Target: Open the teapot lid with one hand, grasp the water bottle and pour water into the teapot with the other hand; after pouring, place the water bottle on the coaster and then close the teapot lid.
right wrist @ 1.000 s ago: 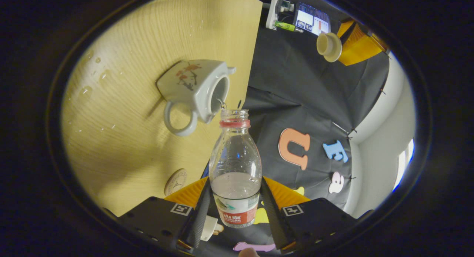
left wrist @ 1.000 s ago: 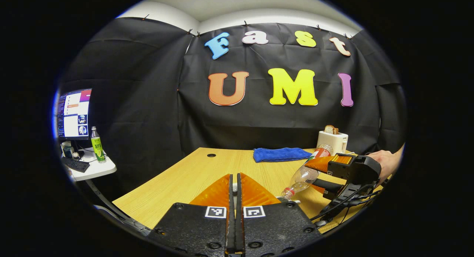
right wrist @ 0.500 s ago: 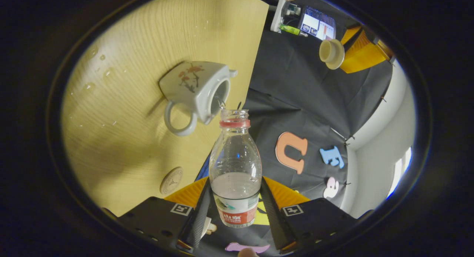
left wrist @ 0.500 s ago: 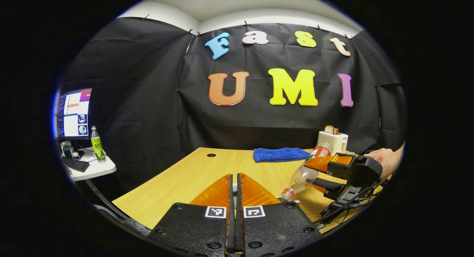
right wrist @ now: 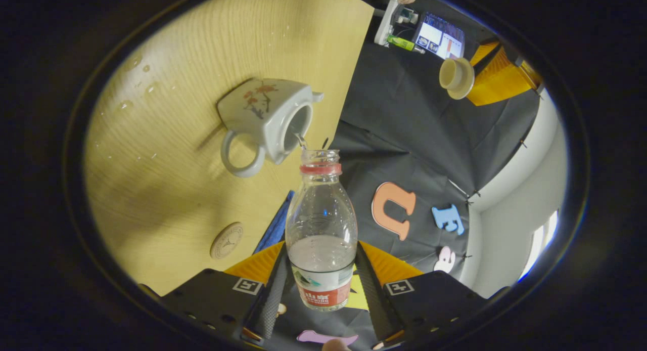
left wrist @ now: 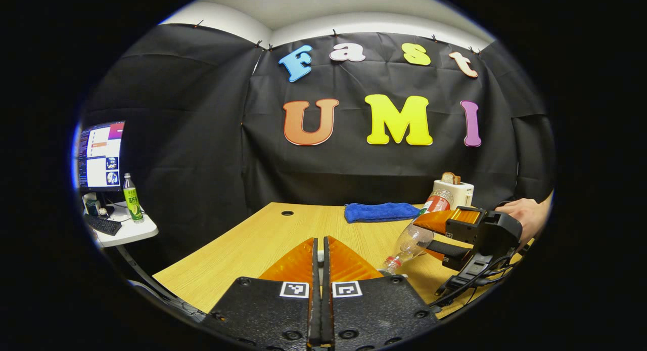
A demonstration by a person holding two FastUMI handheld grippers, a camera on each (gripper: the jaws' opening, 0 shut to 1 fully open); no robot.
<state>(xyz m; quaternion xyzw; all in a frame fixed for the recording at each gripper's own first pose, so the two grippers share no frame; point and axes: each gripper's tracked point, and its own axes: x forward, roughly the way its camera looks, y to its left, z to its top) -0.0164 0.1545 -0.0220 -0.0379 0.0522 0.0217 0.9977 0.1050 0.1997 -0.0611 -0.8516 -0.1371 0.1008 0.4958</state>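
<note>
My right gripper (right wrist: 321, 255) is shut on the clear water bottle (right wrist: 321, 224), which has a red label and no cap. The bottle is tilted, mouth down, over the open top of the white flowered teapot (right wrist: 263, 118), and a thin stream runs in. The round wooden coaster (right wrist: 226, 240) lies on the table beside the teapot. In the left gripper view, the tilted bottle (left wrist: 417, 229) sits in the right gripper (left wrist: 445, 234), held by a hand (left wrist: 525, 214). My left gripper (left wrist: 318, 247) is shut on the teapot lid (right wrist: 456, 77), held high off to the side.
The wooden table (left wrist: 263, 239) carries a blue cloth (left wrist: 378, 211) and a white toaster (left wrist: 454, 189) at its far side. Water drops (right wrist: 136, 78) lie near the teapot. A side desk with a monitor (left wrist: 101, 159) and a green bottle (left wrist: 132, 198) stands to the left.
The right gripper has tipped the bottle a little further, its base rising slightly. The left gripper has stayed still with the lid.
</note>
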